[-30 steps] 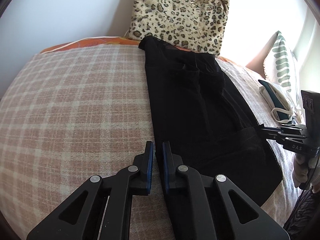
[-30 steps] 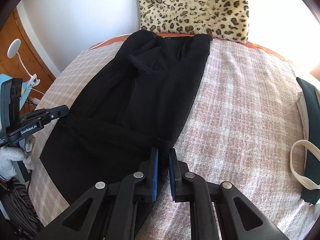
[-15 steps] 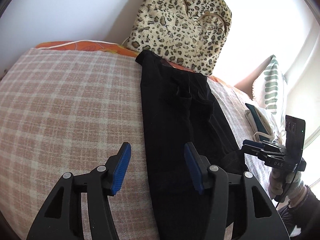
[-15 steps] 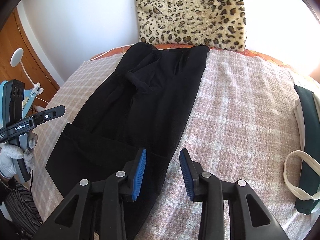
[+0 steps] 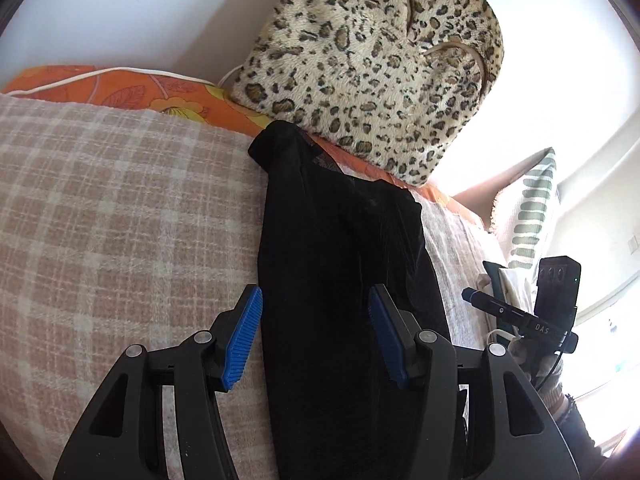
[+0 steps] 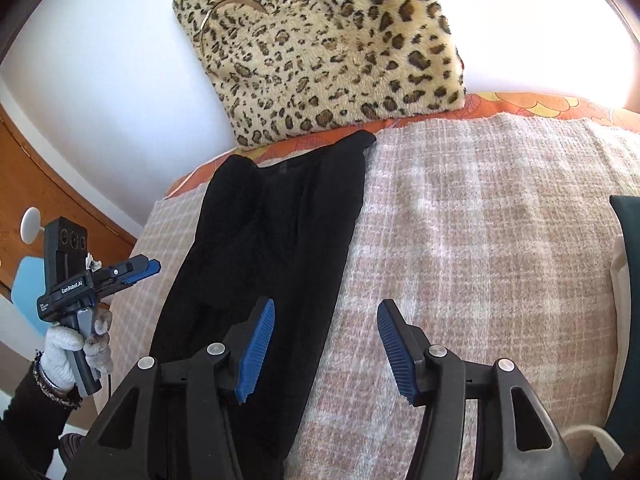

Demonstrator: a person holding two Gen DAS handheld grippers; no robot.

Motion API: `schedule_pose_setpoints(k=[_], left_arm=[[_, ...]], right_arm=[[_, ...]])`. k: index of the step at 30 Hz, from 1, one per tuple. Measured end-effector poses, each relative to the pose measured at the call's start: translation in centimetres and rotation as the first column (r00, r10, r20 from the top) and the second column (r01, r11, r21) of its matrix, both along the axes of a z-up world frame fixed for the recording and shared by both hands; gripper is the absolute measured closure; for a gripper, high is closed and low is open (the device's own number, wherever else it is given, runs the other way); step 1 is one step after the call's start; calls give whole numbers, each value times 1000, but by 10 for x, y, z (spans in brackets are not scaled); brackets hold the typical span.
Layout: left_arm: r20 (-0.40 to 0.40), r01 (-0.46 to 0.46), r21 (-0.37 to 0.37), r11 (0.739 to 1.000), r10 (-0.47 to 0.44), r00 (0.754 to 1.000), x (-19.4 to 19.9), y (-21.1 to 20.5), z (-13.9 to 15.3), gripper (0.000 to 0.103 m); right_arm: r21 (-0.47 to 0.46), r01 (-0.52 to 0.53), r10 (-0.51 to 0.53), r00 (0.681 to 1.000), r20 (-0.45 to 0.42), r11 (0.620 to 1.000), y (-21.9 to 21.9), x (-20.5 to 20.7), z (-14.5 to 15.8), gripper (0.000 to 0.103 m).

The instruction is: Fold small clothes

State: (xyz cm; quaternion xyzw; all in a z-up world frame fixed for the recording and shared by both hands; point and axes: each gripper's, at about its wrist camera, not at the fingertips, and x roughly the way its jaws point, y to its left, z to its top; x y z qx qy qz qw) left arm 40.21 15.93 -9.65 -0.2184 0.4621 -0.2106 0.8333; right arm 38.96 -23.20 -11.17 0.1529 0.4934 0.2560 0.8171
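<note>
I see the black garment [image 5: 344, 280] lying folded into a long strip on the checked blanket [image 5: 120, 232] of the bed, its far end by the leopard cushion [image 5: 372, 68]. My left tongs [image 5: 316, 336] and right tongs [image 6: 326, 350] have just been opening; both gape, gripping nothing.

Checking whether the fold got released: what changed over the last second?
Both grippers let go of the black garment: the left gripper and right gripper have just been opening and drew back, pads clear of cloth. The garment now lies as a narrower strip. The plaid blanket and leopard cushion stayed put.
</note>
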Motion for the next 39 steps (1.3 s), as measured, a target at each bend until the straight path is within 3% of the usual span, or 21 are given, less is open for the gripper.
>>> schedule_pose_setpoints(k=[15, 21, 27, 28, 29, 31, 32, 33, 34, 36, 39], left_arm=[[-79, -11, -63, 998, 6, 997, 92, -4, -28, 48], [-126, -13, -187, 982, -11, 992, 124, -1, -37, 48], [-95, -4, -229, 973, -18, 995, 147, -6, -42, 51], [-88, -11, -236, 972, -10, 996, 149, -5, -43, 55], [-88, -13, -240, 971, -9, 996, 151, -5, -45, 67], [-82, -18, -241, 970, -2, 997, 155, -4, -47, 85], [-73, -15, -245, 969, -2, 997, 156, -4, -47, 93], [-56, -8, -260, 966, -7, 998, 155, -3, -45, 98], [-35, 4, -285, 959, -15, 999, 155, -1, -43, 100], [23, 20, -331, 943, -13, 1000, 153, 6, -35, 100], [38, 24, -266, 964, -15, 999, 159, 10, -33, 100]], right_arm=[[87, -20, 26, 998, -61, 996, 20, 103, -31, 40], [153, -19, 34, 995, -97, 988, 22, 130, -42, 40], [219, -17, 42, 993, -110, 976, 21, 152, -48, 40], [222, -22, 47, 993, -107, 975, 22, 155, -48, 42], [226, -27, 51, 993, -104, 974, 23, 157, -48, 44], [241, -37, 67, 991, -119, 970, 26, 163, -50, 67], [240, -37, 69, 989, -128, 970, 28, 164, -52, 71], [231, -42, 72, 989, -126, 972, 31, 165, -52, 82], [215, -52, 78, 990, -115, 975, 35, 166, -50, 96], [199, -68, 81, 995, -60, 978, 38, 163, -40, 99], [204, -41, 43, 999, -2, 978, 31, 164, -28, 101]])
